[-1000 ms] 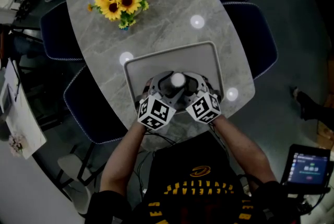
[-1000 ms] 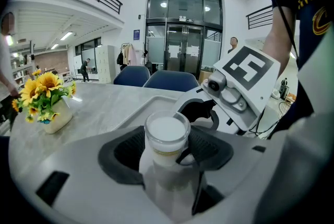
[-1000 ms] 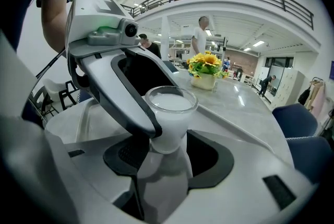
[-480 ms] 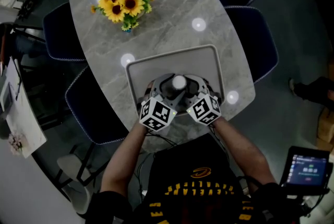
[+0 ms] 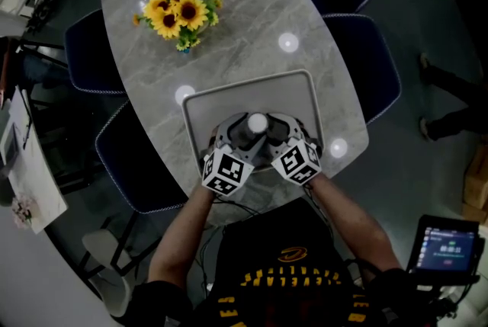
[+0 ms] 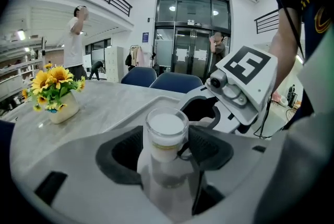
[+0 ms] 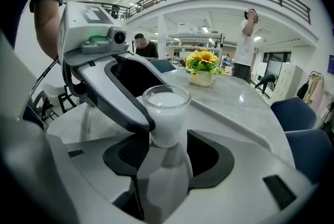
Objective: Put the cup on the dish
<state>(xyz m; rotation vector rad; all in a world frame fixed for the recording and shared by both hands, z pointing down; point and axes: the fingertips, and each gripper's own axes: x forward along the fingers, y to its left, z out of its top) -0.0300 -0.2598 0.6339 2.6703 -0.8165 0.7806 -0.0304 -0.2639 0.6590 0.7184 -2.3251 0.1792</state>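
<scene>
Cup has hardly shifted over the dish. Left hand-held gripper and right hand-held gripper both clasp it, so setting down and release likely remain.

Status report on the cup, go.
Left gripper shut on the milk cup. Right gripper: jaws flank it, grip unclear. Cup over the grey tray, contact unclear. Nothing else on the tray.

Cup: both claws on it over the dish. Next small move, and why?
Probably ease the cup straight down onto the dish. The left claw and right claw both appear closed on it, it sits above the dish's near half, and no view shows its base touching down.
</scene>
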